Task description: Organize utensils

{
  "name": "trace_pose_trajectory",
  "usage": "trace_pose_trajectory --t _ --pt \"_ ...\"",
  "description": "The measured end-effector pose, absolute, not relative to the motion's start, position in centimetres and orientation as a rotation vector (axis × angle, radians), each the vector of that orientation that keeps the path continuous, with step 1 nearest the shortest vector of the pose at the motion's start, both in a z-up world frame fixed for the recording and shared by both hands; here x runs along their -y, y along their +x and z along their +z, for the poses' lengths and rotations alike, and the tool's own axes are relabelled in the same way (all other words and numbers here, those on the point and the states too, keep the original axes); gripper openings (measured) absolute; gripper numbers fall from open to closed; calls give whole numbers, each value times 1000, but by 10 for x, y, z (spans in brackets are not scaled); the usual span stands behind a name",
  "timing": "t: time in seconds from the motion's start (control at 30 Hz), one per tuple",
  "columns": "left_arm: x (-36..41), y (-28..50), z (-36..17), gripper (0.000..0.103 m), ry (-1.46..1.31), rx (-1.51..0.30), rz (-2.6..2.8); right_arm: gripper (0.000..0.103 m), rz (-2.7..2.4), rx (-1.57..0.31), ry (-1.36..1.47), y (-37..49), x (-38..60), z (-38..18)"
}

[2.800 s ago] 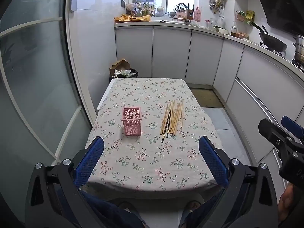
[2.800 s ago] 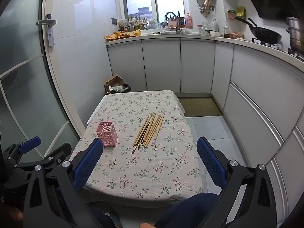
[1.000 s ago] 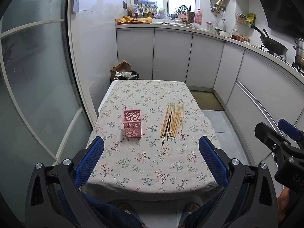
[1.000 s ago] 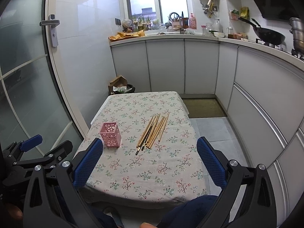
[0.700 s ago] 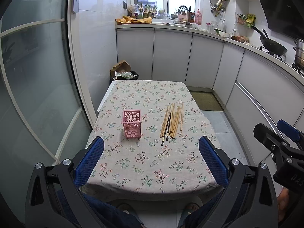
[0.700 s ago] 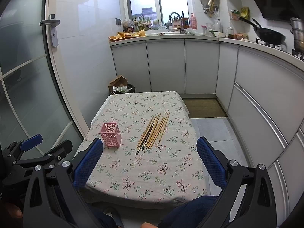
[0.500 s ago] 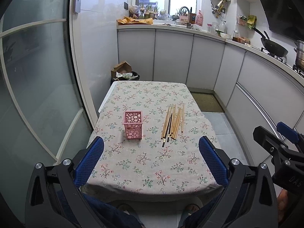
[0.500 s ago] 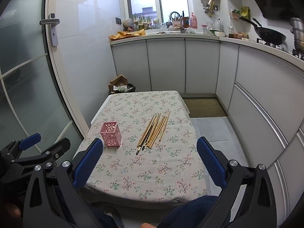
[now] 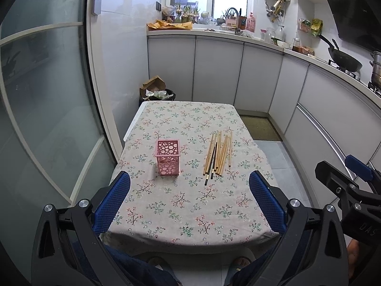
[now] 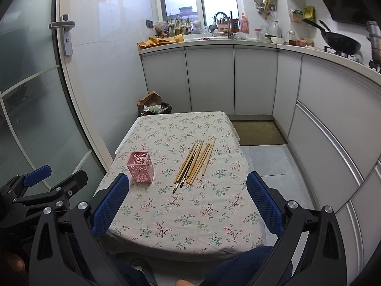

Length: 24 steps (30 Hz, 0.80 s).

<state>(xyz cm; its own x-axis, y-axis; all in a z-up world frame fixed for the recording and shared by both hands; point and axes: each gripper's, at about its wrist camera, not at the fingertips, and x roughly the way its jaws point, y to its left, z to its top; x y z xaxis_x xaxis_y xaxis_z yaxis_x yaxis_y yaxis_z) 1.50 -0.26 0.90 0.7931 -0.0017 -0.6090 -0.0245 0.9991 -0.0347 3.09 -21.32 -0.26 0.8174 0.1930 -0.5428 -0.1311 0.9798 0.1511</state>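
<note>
A pink perforated holder stands upright on the floral tablecloth, left of centre. To its right lie several wooden chopsticks in a loose bundle, one of them dark. My left gripper hangs open above the table's near edge with nothing between its blue pads. My right gripper is held the same way, open and empty. Each gripper shows at the side of the other's view, the right one and the left one.
A frosted glass door runs along the table's left side. White kitchen cabinets curve around the back and right. A bin with a cardboard box sits beyond the table's far end. The person's legs show below the near edge.
Both grippers have drawn back and risen slightly, so the table looks a bit farther away. The holder and chopsticks have not moved. Both grippers stay open.
</note>
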Motion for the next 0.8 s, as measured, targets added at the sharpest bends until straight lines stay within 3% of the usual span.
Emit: trace_pose_trajectory --t 0.17,0.43,0.6,0.7,0.8 --pt "-1 46 1 96 -27 -684 13 96 170 -654 176 68 227 -18" --pt "6 155 -32 96 -51 -842 -125 96 143 -869 385 203 262 -70" --pt "28 231 -70 86 -59 -981 -192 95 113 -991 509 301 286 -105" --pt "41 274 -88 83 -58 -1029 -194 91 107 -1042 556 348 294 -127" --pt "58 318 -118 76 -25 -1097 -175 80 89 -1078 626 371 299 -160"
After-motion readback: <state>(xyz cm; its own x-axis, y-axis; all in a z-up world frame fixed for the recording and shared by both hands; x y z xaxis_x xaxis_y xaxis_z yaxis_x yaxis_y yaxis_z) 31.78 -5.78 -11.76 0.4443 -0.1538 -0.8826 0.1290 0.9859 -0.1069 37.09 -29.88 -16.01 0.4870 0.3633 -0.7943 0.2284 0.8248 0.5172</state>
